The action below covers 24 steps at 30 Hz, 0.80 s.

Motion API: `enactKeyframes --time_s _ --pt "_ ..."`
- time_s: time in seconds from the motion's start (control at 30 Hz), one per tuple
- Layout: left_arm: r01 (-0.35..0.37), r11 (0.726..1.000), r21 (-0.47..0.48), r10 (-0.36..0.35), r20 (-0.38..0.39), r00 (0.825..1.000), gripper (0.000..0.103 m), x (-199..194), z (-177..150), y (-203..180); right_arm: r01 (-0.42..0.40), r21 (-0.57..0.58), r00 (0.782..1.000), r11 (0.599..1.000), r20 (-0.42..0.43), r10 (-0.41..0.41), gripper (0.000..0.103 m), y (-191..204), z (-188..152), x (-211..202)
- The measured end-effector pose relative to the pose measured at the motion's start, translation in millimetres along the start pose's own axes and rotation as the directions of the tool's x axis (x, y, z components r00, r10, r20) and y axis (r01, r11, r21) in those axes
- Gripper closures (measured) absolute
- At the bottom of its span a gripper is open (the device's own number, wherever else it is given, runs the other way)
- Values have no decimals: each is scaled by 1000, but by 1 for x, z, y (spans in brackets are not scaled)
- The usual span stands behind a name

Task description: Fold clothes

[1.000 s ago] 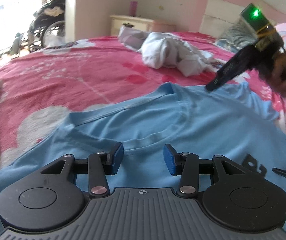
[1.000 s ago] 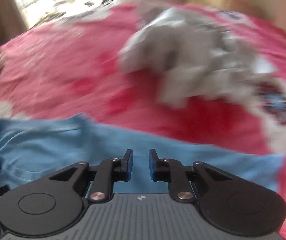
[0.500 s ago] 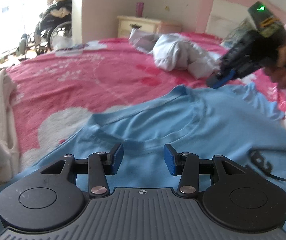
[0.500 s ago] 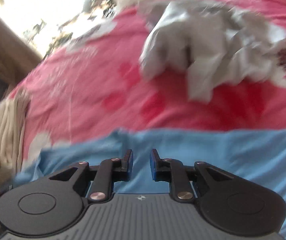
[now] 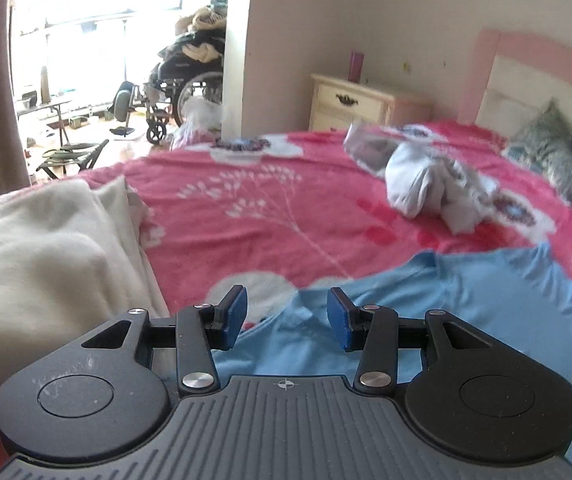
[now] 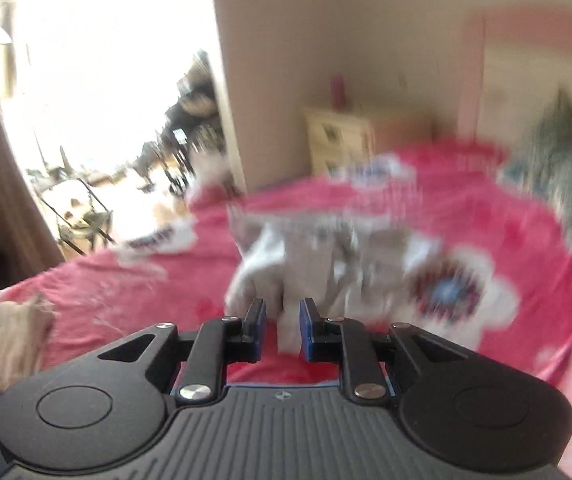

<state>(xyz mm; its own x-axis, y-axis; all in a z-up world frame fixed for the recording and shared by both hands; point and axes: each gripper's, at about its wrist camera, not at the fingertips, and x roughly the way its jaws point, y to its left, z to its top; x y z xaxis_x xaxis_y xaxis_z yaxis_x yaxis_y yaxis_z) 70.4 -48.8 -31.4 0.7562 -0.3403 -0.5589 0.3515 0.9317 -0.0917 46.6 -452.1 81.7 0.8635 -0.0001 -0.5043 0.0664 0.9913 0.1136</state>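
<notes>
On pink floral bedspread [image 5: 245, 216], unlabelled blue T-shirt [image 5: 466, 304]

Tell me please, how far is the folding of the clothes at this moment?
Early stage. Done: the blue T-shirt lies spread on the bed, with no fold visible. In hand: nothing; the left gripper is open above the shirt's edge, and the right gripper is open too. Left: folding the shirt, then the crumpled grey garment further back.
</notes>
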Motion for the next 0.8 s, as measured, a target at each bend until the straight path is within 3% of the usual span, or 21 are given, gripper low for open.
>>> enactKeyframes --time_s 0.1,0.17,0.3,0.37,0.47,0.57,0.63,0.73,0.8 --pt "44 998 41 -44 8 999 59 -27 2 -18 -34 -67 998 997 56 38 83 1 2 -71" --pt "106 990 93 -105 -16 994 59 -47 -4 -37 -56 -103 998 993 36 60 83 2 -8 -111" --pt "243 951 194 -211 -170 963 58 -76 -55 -79 -57 -164 990 985 -138 35 83 4 -52 -143" --pt "314 920 234 -255 -251 934 58 -91 -81 -100 -53 -172 975 984 -223 13 83 4 -82 -140" --pt "421 862 282 -306 -373 876 58 -112 -120 -132 -28 -134 947 991 -321 -16 83 2 -126 -121" --pt "473 830 296 -317 -449 836 58 -123 -154 -145 -1 -96 914 995 -403 -38 84 -2 -166 -100" --pt "486 828 279 -313 -487 815 58 -125 -173 -139 27 -72 902 997 -427 -55 84 -9 -185 -85" --pt "475 848 235 -294 -537 791 58 -122 -190 -128 98 1 885 995 -458 -86 84 -31 -210 -66" --pt "459 870 183 -286 -571 770 58 -118 -199 -113 188 36 849 982 -509 -144 84 -49 -228 -50"
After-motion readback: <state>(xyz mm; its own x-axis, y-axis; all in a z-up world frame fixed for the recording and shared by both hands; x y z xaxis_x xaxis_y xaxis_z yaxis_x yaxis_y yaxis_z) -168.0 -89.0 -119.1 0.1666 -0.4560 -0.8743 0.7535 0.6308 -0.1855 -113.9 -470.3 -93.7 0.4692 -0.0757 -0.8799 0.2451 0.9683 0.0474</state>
